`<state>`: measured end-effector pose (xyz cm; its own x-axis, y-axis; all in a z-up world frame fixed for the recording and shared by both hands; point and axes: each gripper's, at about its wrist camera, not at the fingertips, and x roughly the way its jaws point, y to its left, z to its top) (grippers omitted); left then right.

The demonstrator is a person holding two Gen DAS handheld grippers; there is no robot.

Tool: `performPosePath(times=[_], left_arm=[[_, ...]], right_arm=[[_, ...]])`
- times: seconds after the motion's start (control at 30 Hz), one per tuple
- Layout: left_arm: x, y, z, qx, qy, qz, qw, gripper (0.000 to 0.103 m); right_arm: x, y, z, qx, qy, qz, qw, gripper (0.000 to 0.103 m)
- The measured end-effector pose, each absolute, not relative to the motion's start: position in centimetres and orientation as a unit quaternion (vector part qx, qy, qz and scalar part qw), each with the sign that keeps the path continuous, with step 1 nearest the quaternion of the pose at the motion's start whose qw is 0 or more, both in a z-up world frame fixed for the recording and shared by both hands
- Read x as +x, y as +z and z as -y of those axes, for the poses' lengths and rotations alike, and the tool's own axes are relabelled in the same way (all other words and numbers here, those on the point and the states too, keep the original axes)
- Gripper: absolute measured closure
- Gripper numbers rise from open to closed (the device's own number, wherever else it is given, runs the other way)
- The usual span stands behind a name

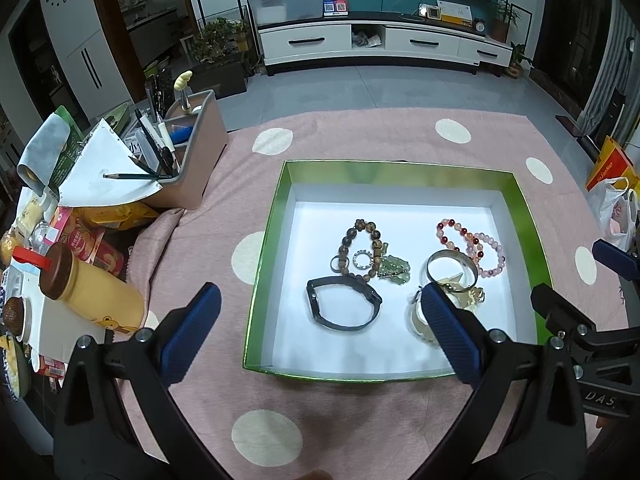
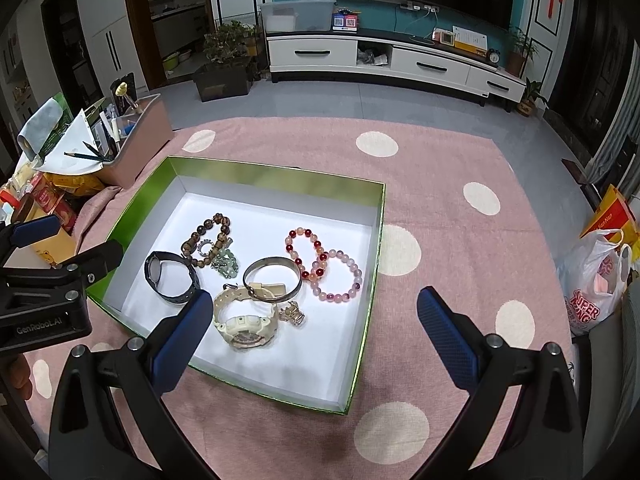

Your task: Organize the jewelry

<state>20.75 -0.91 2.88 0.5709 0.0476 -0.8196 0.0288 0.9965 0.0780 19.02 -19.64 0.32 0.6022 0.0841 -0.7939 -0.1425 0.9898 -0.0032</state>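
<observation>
A green box (image 1: 262,264) (image 2: 370,292) with a white floor lies on the pink dotted cloth and holds the jewelry. Inside are a black wristband (image 1: 344,307) (image 2: 173,276), a brown bead bracelet (image 1: 360,249) (image 2: 208,238), a green jade charm (image 1: 394,269) (image 2: 226,264), a silver bangle (image 1: 452,272) (image 2: 272,278), two pink and red bead bracelets (image 1: 472,246) (image 2: 324,266), and a cream watch (image 2: 244,322). My left gripper (image 1: 320,332) is open and empty above the box's near edge. My right gripper (image 2: 316,336) is open and empty above the box's near right corner.
A pink organizer (image 1: 188,148) with pens, papers, snack packs and a yellow bottle (image 1: 92,290) crowd the left side. A plastic bag (image 2: 596,280) lies off the right edge. The pink dotted cloth (image 2: 460,240) lies bare right of the box.
</observation>
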Motion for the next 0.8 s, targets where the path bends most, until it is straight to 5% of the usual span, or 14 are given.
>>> performPosePath(times=[0.8], left_arm=[[21.23,2.21,0.96,0.041,0.006,-0.468,0.883,0.002]], right_arm=[[19.32,-0.44,19.78,-0.032,0.063,-0.445,0.893,0.001]])
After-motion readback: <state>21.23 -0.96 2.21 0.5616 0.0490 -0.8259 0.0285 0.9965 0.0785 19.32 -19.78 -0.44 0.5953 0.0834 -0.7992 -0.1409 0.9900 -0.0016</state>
